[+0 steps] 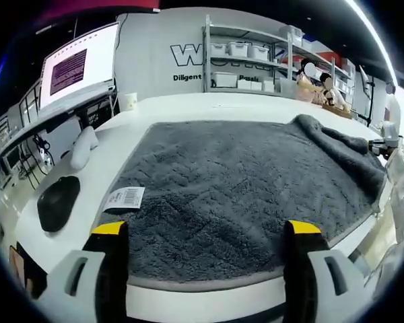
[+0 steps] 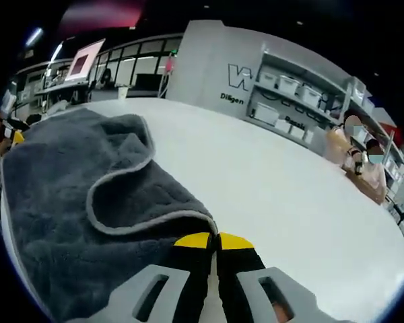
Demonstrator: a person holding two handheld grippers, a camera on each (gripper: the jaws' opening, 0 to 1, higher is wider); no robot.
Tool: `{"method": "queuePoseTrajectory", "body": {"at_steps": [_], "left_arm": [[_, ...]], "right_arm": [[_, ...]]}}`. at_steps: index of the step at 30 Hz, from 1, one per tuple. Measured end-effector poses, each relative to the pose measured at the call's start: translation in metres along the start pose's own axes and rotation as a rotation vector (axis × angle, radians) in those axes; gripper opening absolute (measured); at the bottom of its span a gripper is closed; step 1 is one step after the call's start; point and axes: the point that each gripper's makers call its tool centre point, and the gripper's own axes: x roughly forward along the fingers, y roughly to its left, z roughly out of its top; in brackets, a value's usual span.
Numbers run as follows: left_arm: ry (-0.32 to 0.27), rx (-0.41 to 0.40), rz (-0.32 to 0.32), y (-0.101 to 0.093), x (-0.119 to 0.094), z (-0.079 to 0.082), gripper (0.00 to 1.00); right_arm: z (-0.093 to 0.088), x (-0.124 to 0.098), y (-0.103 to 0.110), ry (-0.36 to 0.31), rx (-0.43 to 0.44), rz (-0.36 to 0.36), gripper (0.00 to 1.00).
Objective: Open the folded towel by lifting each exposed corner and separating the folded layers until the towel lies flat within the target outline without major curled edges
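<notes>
The gray towel [image 1: 242, 195] lies spread on the white table [image 2: 276, 188], and the right gripper [image 2: 215, 241] is pinched tight on its folded-over far corner, probably to pull it flat, while the left gripper [image 1: 205, 232] waits wide apart, holding nothing, over the near edge.

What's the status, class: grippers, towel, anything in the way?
Left gripper open over the towel's near edge. Right gripper shut at a folded corner; grip itself unclear. Grey towel mostly spread, far corner rumpled. Barcode tag at its edge.
</notes>
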Motion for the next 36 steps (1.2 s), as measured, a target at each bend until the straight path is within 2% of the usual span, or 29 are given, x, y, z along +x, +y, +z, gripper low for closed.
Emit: {"method": "queuePoseTrajectory", "body": {"at_steps": [8, 23, 36], "left_arm": [[-0.002, -0.001, 0.003, 0.0, -0.001, 0.0, 0.95], [-0.005, -0.003, 0.004, 0.0, -0.001, 0.0, 0.94], [-0.008, -0.003, 0.003, 0.0, -0.002, 0.0, 0.94]], "right_arm": [[-0.004, -0.002, -0.009, 0.013, -0.012, -0.019, 0.0], [-0.007, -0.003, -0.019, 0.033, -0.046, 0.003, 0.0], [-0.012, -0.004, -0.031, 0.056, -0.072, -0.019, 0.0]]}}
